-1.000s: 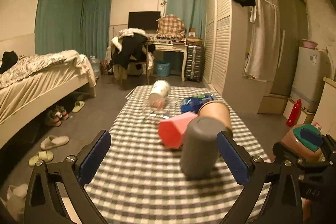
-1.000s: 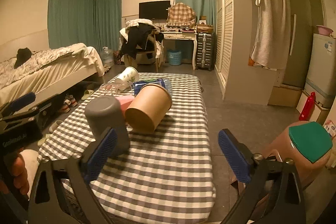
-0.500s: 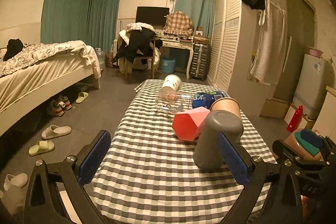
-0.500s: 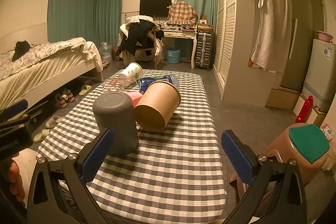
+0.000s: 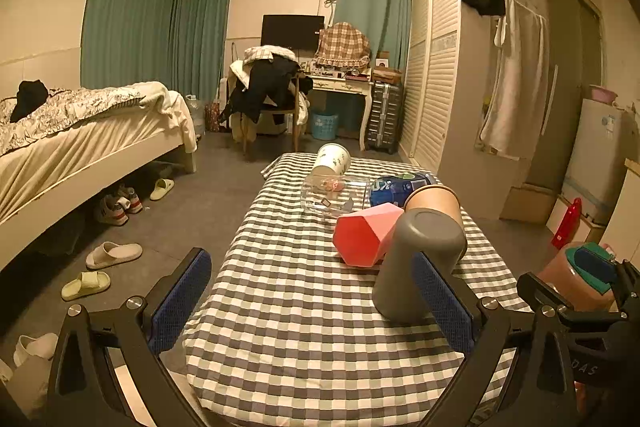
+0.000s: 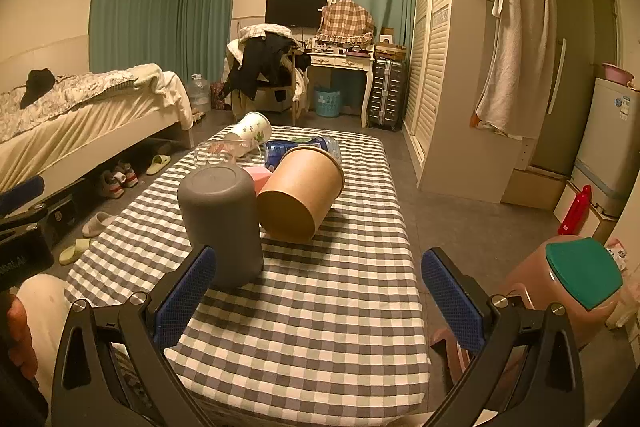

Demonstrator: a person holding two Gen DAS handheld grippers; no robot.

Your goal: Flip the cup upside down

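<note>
Both hand-held grippers have backed away from the table over the last second, and that is the main change. The left gripper (image 5: pixel 316 295) has its blue-padded fingers spread wide with nothing between them, and the right gripper (image 6: pixel 320 291) is likewise splayed and empty. The tall grey matte cup (image 6: pixel 219 223) stands on the grey-and-white checked tablecloth (image 6: pixel 320 307) with its closed base up and its mouth down. A second ago, in the left wrist view, it sat close against that gripper's right pad; now it is further off (the pad only overlaps it in the picture), and more cloth shows in front of it in both views.

Judging from this, the flip looks done: the cup is inverted, standing freely, and released. It seems slightly tilted in the left view, though the fisheye may account for that.

Around it lie other things, unmoved as far as I can tell. A brown paper tub (image 6: pixel 301 198) rests on its side just beside the grey cup, and a pink faceted cup (image 5: pixel 366 235) lies on its side close behind. Further back are a clear glass (image 5: pixel 334 193), a blue-labelled bottle (image 5: pixel 400 185) and a white patterned cup (image 5: pixel 331 159), all lying down too. If more cups are to be turned, the brown tub is nearest the right gripper.
</note>
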